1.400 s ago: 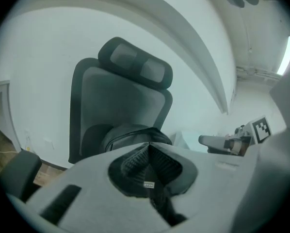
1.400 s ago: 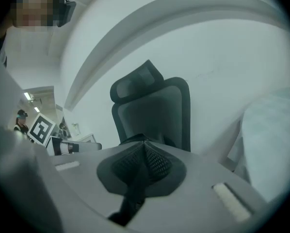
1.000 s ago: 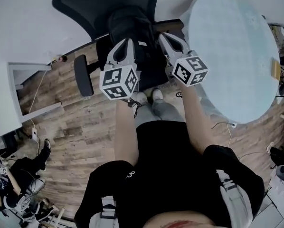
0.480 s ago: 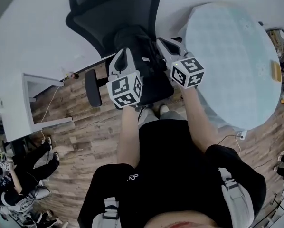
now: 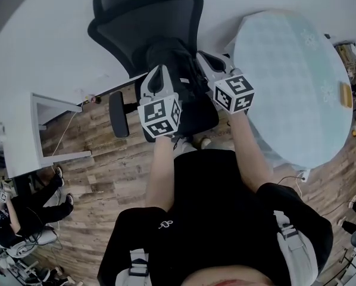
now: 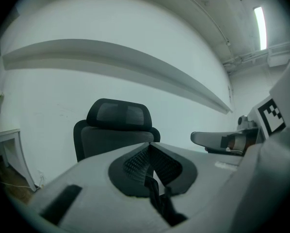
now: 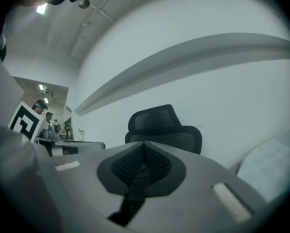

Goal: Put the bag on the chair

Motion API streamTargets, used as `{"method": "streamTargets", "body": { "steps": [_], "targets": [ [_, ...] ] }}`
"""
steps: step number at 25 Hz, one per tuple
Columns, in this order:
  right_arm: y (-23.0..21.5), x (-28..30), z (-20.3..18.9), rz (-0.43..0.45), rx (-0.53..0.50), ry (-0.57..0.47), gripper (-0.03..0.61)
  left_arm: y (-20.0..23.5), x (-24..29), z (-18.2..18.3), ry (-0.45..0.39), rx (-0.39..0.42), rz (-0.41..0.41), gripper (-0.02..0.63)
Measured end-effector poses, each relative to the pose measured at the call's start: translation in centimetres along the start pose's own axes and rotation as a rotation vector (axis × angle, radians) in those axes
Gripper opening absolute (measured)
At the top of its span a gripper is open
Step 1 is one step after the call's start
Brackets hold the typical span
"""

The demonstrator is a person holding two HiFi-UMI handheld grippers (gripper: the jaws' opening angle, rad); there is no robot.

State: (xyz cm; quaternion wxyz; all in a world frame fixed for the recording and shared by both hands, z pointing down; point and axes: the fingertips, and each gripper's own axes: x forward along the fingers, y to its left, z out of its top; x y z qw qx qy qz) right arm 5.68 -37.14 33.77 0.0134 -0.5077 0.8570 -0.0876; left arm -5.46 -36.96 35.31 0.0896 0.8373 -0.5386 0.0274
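Hanging over the chair (image 5: 141, 18), bag (image 5: 181, 91) seemingly upright.

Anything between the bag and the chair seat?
Nothing visible. The left gripper and right gripper are shut on straps of the bag, which hangs right at the chair; what lies under it is hidden.

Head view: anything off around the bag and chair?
Nothing stands out: the bag is upright in front of the chair backrest, a strap clamped in the left gripper and another in the right gripper.
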Motion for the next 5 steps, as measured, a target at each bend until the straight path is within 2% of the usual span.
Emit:
{"method": "streamTargets", "body": {
  "steps": [5],
  "targets": [
    [0.86,0.73,0.28,0.019,-0.030,0.003,0.011,0.69,0.15,0.30,-0.014,-0.030,-0.015,0.002]
  ]
}}
